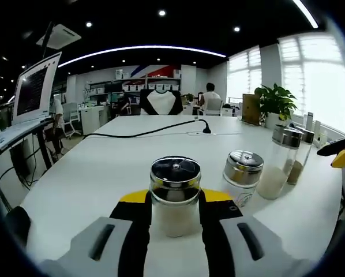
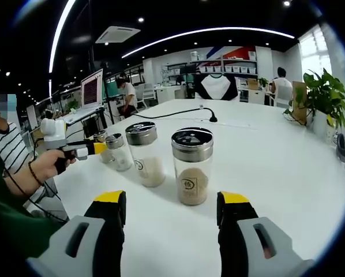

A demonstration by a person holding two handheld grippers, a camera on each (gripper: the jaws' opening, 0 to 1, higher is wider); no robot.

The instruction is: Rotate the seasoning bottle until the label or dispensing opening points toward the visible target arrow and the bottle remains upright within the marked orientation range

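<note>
A seasoning bottle point(image 1: 175, 195) of white grains is held upright between the jaws of the left tool point(image 1: 173, 214), gripped on both sides, on the white table point(image 1: 103, 167). The right tool point(image 2: 171, 209) is seen spread open, with a brown-filled bottle point(image 2: 192, 166) standing just ahead, untouched.

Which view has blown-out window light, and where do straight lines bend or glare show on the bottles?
Left gripper view: windows at right are blown out white; the ceiling light strip bows into an arc. Right gripper view: the strip bows too; the nearest bottle has glare on its metal lid.
</note>
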